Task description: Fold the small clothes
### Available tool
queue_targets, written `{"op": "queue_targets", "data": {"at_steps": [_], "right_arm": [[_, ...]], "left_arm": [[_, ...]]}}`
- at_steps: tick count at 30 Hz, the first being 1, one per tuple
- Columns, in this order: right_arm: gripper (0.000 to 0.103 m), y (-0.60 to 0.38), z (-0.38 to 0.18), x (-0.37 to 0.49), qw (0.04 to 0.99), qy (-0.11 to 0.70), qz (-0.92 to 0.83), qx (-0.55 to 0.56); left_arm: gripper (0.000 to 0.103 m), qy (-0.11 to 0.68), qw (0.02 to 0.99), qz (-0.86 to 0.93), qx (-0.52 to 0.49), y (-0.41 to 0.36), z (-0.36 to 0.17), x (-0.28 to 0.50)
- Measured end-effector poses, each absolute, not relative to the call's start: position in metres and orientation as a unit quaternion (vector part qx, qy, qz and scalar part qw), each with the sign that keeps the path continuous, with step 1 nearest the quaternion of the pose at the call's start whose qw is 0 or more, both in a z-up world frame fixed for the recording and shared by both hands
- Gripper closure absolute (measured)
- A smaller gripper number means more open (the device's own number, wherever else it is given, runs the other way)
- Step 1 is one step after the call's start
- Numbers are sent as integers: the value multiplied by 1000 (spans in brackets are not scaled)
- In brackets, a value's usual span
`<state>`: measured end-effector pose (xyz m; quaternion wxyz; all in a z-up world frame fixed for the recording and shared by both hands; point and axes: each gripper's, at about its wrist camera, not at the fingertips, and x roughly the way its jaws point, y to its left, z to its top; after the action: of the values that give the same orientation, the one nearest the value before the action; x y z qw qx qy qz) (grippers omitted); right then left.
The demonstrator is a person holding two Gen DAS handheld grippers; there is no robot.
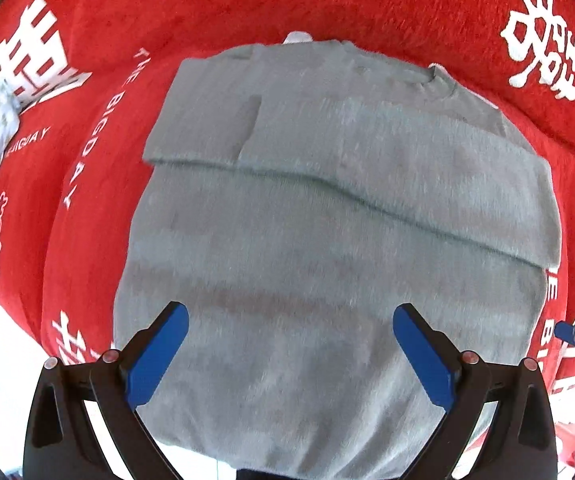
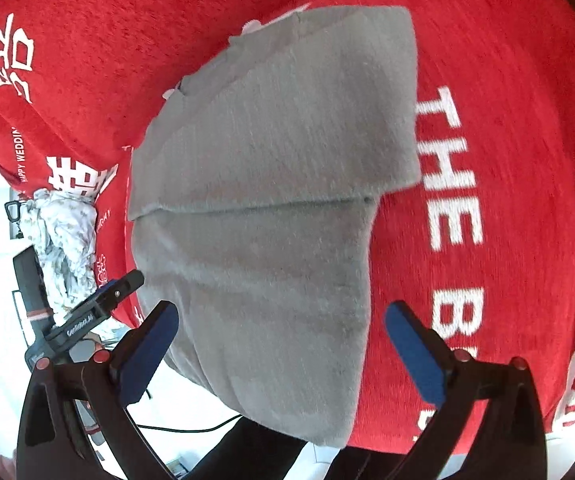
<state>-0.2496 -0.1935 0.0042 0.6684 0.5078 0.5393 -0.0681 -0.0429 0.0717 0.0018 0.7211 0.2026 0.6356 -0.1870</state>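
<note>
Grey sweater (image 1: 327, 220) folded on red blanket (image 1: 327, 4), hand-held grippers spread wide

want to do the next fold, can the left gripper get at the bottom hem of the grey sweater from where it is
Probably yes. The left gripper is open right above the lower part of the grey sweater, whose near edge hangs off the red blanket toward it, with nothing lying between.
</note>
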Motion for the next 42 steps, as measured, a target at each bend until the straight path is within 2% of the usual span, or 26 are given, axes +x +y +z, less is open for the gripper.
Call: {"op": "queue_targets", "data": {"at_steps": [10, 18, 23, 28, 31, 32, 33, 34, 35, 36, 37, 38, 39, 40, 42], "right_arm": [[0, -157, -8, -256, 654, 540, -54, 527], [0, -71, -30, -311, 613, 535, 7, 581], [0, -19, -64, -348, 579, 578, 6, 575], [0, 5, -106, -355, 564, 599, -18, 569], [0, 16, -115, -347, 572, 590, -13, 569], [0, 19, -114, -342, 576, 581, -4, 576], [0, 22, -111, -337, 580, 569, 8, 583], [1, 23, -108, -334, 581, 562, 14, 588], [5, 26, -103, -329, 581, 552, 24, 598], [11, 27, -100, -327, 578, 544, 27, 608], [37, 26, -100, -329, 575, 539, 24, 615], [75, 26, -100, -328, 568, 536, 15, 625], [91, 26, -100, -326, 566, 535, 6, 628], [99, 25, -99, -326, 569, 532, 0, 627], [100, 23, -89, -323, 587, 518, -4, 622]], "left_arm": [[0, 650, 708, -207, 184, 139, -11, -52], [0, 700, 657, -251, 123, 244, -40, -70], [0, 739, 605, -270, 123, 285, -80, -88], [0, 749, 592, -269, 125, 291, -104, -99], [11, 746, 599, -263, 127, 287, -105, -102], [21, 744, 602, -258, 128, 287, -104, -102], [25, 744, 604, -256, 129, 286, -103, -100], [40, 743, 604, -259, 128, 287, -101, -100], [63, 742, 601, -269, 127, 290, -98, -101], [78, 743, 592, -286, 124, 292, -96, -102], [89, 747, 582, -300, 117, 292, -95, -103], [89, 746, 577, -311, 117, 291, -91, -103], [89, 745, 574, -317, 121, 290, -88, -103], [89, 742, 572, -327, 122, 287, -84, -103], [89, 734, 573, -347, 115, 283, -69, -100]]}}
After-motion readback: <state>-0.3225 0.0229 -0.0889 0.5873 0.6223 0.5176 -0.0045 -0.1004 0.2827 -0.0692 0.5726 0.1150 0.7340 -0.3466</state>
